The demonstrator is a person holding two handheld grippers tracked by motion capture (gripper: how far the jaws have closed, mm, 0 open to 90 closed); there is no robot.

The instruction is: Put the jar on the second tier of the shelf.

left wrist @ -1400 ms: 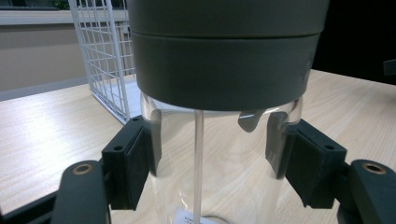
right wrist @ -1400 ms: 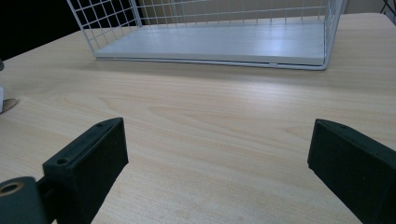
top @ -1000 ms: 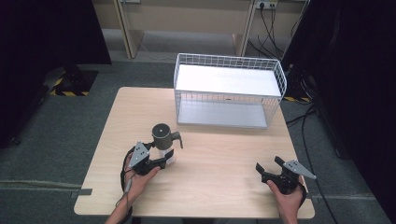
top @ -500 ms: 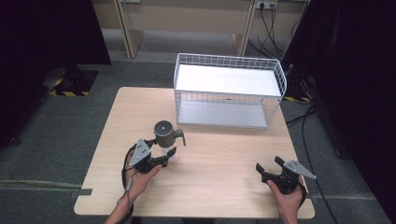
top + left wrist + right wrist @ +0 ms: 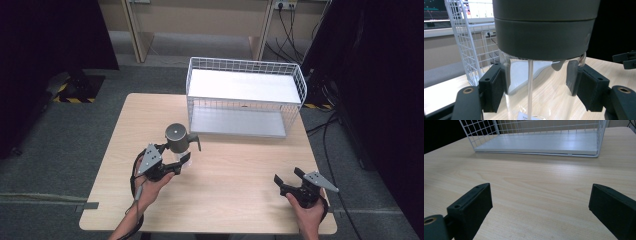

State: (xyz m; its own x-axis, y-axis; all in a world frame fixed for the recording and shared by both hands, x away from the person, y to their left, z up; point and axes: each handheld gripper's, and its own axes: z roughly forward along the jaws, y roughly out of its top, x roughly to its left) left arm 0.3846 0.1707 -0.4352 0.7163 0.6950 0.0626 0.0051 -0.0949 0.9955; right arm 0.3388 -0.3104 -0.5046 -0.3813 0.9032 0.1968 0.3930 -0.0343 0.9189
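The clear jug (image 5: 178, 145) with a grey lid is clasped by the left gripper (image 5: 172, 159) near the wire basket (image 5: 245, 67); the right gripper (image 5: 289, 181) is held agape over the bare table (image 5: 235, 165).

A light wood-grain counter (image 5: 235, 200) with a smooth matt finish carries a white wire rack (image 5: 245, 97) of coated metal, its shelves flat, matt white panels. In front of the rack's left end stands a clear, glossy jug (image 5: 541, 100) with a matt dark-grey plastic lid (image 5: 176, 134). Both claws, the left claw (image 5: 174, 158) and right claw (image 5: 287, 178), are matt black plastic.
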